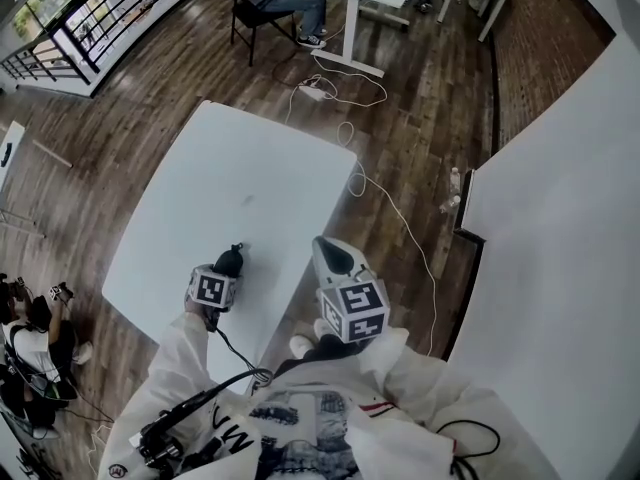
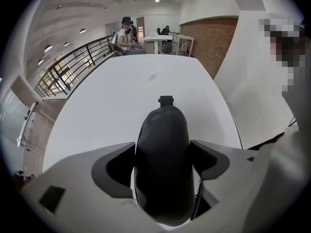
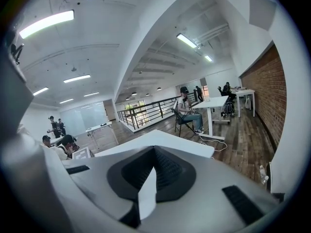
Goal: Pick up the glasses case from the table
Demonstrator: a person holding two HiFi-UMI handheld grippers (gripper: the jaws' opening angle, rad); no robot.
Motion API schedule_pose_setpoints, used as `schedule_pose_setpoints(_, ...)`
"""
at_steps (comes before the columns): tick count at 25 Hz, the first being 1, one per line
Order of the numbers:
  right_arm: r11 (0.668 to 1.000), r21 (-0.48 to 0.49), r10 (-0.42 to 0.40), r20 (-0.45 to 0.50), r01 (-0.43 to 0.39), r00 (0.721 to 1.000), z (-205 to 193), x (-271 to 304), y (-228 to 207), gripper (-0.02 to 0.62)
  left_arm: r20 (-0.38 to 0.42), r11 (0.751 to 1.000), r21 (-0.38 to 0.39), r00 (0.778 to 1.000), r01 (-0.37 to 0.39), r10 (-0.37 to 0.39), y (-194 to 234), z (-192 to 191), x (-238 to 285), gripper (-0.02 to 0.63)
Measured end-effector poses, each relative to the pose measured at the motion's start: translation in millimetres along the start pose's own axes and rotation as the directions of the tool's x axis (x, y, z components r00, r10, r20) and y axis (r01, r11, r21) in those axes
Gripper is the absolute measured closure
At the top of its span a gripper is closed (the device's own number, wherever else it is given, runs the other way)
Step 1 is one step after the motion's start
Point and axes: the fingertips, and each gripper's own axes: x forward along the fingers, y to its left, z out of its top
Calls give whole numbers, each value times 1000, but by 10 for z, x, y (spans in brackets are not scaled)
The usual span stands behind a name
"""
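Note:
The glasses case (image 2: 163, 149) is a black, rounded oblong lying on the white table (image 1: 200, 198) near its front edge. In the head view the glasses case (image 1: 232, 260) shows just ahead of the left marker cube. My left gripper (image 2: 163, 166) points steeply down at it, its two jaws lie along the case's sides and the dark pads (image 2: 119, 166) press on it. My left gripper (image 1: 228, 268) hides the near end of the case. My right gripper (image 1: 332, 255) hangs off the table's right edge over the wooden floor, shut and empty, and my right gripper (image 3: 148, 188) shows its pads together.
A second white table (image 1: 560, 228) fills the right side. A power strip and white cable (image 1: 318, 90) lie on the floor beyond the table. A person sits on a chair (image 1: 275, 3) at the far desk, another person (image 1: 35, 343) crouches at lower left.

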Motion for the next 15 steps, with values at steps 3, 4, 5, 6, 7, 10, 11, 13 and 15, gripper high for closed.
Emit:
schedule_pose_setpoints(3, 1000, -4, 19, -2, -19, 1000, -17, 9, 64, 598, 48, 999, -37, 999, -18, 20, 25, 10, -143, 232)
schedule_pose_setpoints(4, 1000, -6, 28, -2, -28, 1000, -21, 22, 99, 598, 68, 998, -60, 997, -25, 30, 49, -1, -207, 232)
schedule_pose_setpoints(5, 999, -9, 38, -2, -38, 999, -25, 35, 139, 598, 90, 996, -88, 995, -31, 39, 73, -18, -281, 233)
schedule_pose_setpoints(6, 999, -13, 49, -1, -49, 999, -28, 49, 186, 598, 119, 993, -117, 992, -34, 48, 87, -24, -373, 233)
schedule_pose_setpoints(7, 998, -16, 61, 0, -61, 998, -31, 63, 238, 598, 154, 989, -145, 987, -34, 56, 91, -17, -485, 235)
schedule_pose_setpoints(10, 994, -31, 103, 0, -103, 995, -48, 120, 405, 598, 281, 979, -202, 957, -20, 77, 63, 75, -887, 236)
schedule_pose_setpoints(11, 992, -36, 118, -1, -118, 993, -56, 141, 464, 598, 327, 975, -220, 941, -15, 89, 61, 113, -1043, 236)
schedule_pose_setpoints(13, 988, -45, 147, -4, -147, 989, -63, 175, 601, 598, 420, 966, -259, 898, -16, 127, 87, 169, -1403, 238)
schedule_pose_setpoints(15, 983, -56, 175, -3, -175, 985, -56, 194, 746, 598, 505, 954, -297, 843, -33, 186, 132, 188, -1790, 239)
